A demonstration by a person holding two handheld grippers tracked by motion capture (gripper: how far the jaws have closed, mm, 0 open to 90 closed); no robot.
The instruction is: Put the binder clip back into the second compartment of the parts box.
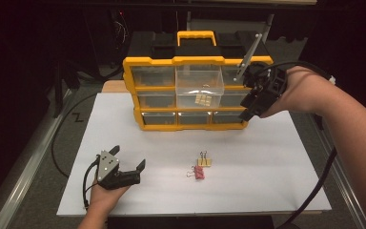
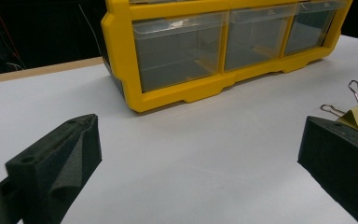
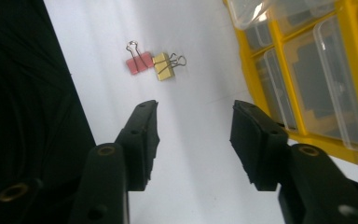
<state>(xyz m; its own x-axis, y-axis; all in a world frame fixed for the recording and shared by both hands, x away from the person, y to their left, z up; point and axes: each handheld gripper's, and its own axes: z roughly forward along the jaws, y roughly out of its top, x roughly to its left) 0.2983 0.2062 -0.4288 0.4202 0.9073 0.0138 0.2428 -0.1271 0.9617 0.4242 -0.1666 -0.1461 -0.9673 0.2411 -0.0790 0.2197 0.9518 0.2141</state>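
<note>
A yellow and black drawer organiser (image 1: 190, 90) stands at the back of the white sheet (image 1: 124, 138); its middle clear drawer (image 1: 199, 86) is pulled out and holds small yellow clips. A yellow binder clip (image 1: 204, 161) and a pink binder clip (image 1: 198, 172) lie side by side on the sheet. My left gripper (image 1: 129, 158) rests on the sheet near the front left, open and empty, left of the clips. My right gripper (image 1: 249, 102) hovers at the organiser's right end, open with nothing between its jaws. In the right gripper view, both clips (image 3: 154, 64) lie beyond the gripper (image 3: 193, 140).
The organiser's bottom row of clear drawers (image 2: 182, 49) is shut. A grey metal rod (image 1: 249, 56) leans above the organiser's right corner. Metal rails (image 1: 24, 167) run along the table's sides. A black cable (image 1: 314, 191) trails from the right gripper.
</note>
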